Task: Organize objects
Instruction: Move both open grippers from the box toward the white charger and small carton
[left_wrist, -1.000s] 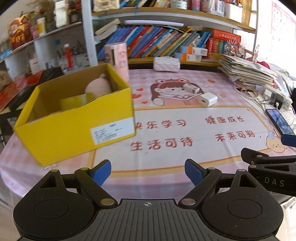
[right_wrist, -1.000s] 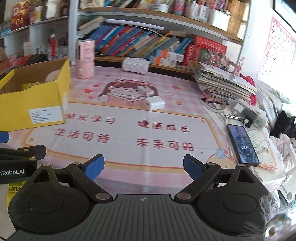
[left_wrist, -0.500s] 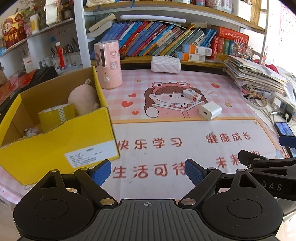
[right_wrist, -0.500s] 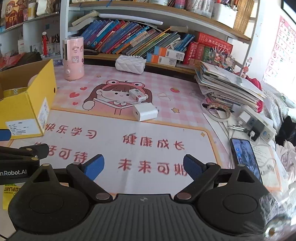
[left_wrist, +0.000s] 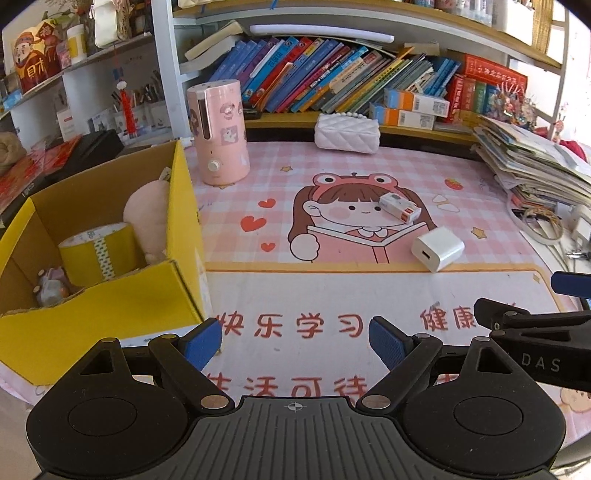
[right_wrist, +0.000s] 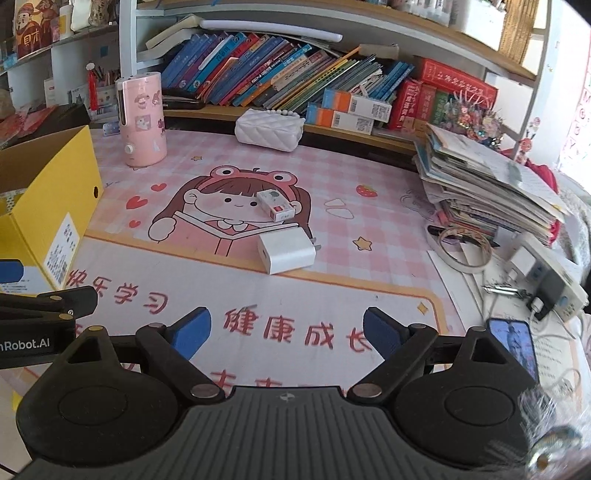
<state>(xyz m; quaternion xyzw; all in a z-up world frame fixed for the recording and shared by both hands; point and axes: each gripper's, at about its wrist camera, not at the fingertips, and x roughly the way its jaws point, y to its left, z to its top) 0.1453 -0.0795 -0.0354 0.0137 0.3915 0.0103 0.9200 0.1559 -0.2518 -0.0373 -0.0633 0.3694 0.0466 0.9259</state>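
Observation:
A white charger cube (left_wrist: 437, 249) (right_wrist: 287, 252) lies on the pink desk mat, with a small white and red box (left_wrist: 400, 207) (right_wrist: 276, 205) just behind it. A yellow cardboard box (left_wrist: 110, 269) (right_wrist: 44, 206) at the left holds a yellow tape roll (left_wrist: 98, 251), a pink plush (left_wrist: 147, 218) and a small toy (left_wrist: 50, 290). My left gripper (left_wrist: 295, 343) is open and empty beside the box's near right corner. My right gripper (right_wrist: 286, 334) is open and empty, in front of the charger and apart from it.
A pink humidifier (left_wrist: 218, 133) and a white quilted pouch (left_wrist: 347, 133) stand at the back below a shelf of books. A stack of magazines (right_wrist: 487, 181), a tape ring (right_wrist: 461, 247), a power strip (right_wrist: 546, 273) and a phone (right_wrist: 513, 345) lie at the right.
Both grippers have moved forward over the mat toward the charger and small box. The yellow box now sits further left in both views. Both stay open.

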